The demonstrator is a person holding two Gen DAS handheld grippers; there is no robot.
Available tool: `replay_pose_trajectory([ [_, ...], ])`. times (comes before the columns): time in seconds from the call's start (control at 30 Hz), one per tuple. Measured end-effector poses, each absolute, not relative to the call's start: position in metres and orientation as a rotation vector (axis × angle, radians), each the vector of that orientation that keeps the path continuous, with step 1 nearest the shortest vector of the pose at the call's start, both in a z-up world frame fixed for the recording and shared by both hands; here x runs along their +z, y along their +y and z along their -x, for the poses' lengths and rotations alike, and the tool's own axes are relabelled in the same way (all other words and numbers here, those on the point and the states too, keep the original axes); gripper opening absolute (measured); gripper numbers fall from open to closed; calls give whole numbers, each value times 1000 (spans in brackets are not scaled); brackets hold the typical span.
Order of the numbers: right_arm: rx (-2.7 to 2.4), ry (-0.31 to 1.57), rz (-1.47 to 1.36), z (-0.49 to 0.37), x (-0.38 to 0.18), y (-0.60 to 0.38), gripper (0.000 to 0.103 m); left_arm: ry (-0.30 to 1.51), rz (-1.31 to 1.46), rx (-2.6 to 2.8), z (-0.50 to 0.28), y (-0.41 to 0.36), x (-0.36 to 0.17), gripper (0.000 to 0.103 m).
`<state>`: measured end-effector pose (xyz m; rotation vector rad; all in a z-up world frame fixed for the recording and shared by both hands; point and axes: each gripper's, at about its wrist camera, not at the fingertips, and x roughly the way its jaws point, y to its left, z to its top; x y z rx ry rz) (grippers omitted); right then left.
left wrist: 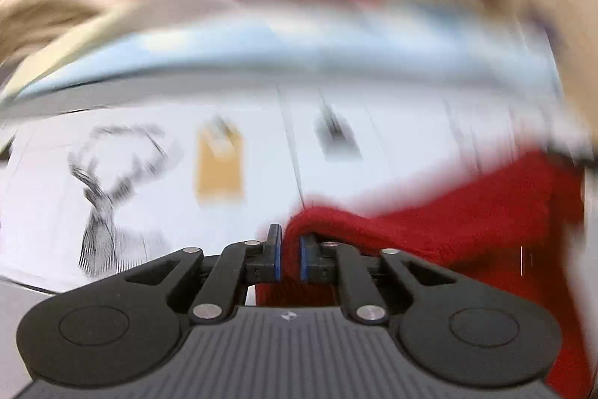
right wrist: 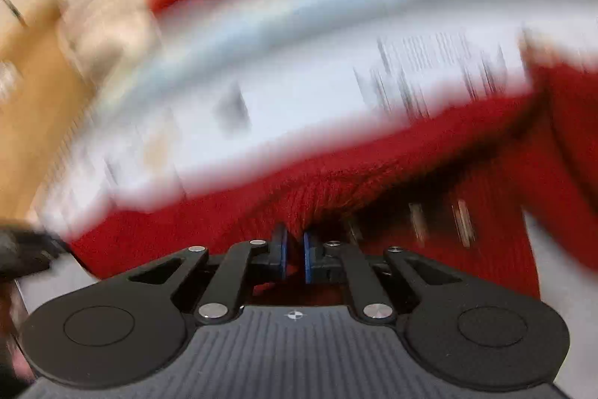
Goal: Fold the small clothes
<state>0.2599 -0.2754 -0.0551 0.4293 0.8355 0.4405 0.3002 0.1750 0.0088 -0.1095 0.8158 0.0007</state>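
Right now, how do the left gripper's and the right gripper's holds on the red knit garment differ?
The left gripper pinches a folded edge of the red knit garment, with white surface on its left; the right gripper bites mid-fabric, with red on both sides. The left gripper's pads show a wider gap than the right gripper's. Both are shut on the knit.
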Motion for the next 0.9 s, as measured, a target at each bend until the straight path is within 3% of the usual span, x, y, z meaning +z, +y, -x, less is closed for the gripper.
replay_pose_trajectory([
  [0.03, 425, 710, -506, -268, -42, -281, 11, 785, 176, 41, -307, 185, 12, 27],
  [0.07, 366, 622, -574, -276, -33, -286, 30, 792, 207, 55, -311, 190, 10, 29],
  [0.1, 297, 581, -625, -282, -31, -290, 60, 811, 215, 48, -312, 190, 7, 29],
  [0.13, 223, 589, -680, -287, -33, -293, 64, 831, 209, 27, -312, 186, 5, 30],
  [0.2, 216, 660, -719, -289, -44, -295, 54, 842, 168, -30, -308, 172, 3, 34],
  [0.4, 127, 815, -518, -280, -56, -292, 55, 844, 98, -59, -307, 145, -2, 34],
  [0.7, 71, 1015, -306, -269, -79, -291, 57, 699, 159, 78, -295, 153, 25, 34],
  [0.77, 102, 1062, -199, -267, -86, -280, 63, 708, 171, 31, -295, 148, 27, 35],
  [0.9, 34, 1143, -148, -267, -99, -276, 63, 768, 114, -84, -294, 121, 22, 35],
])
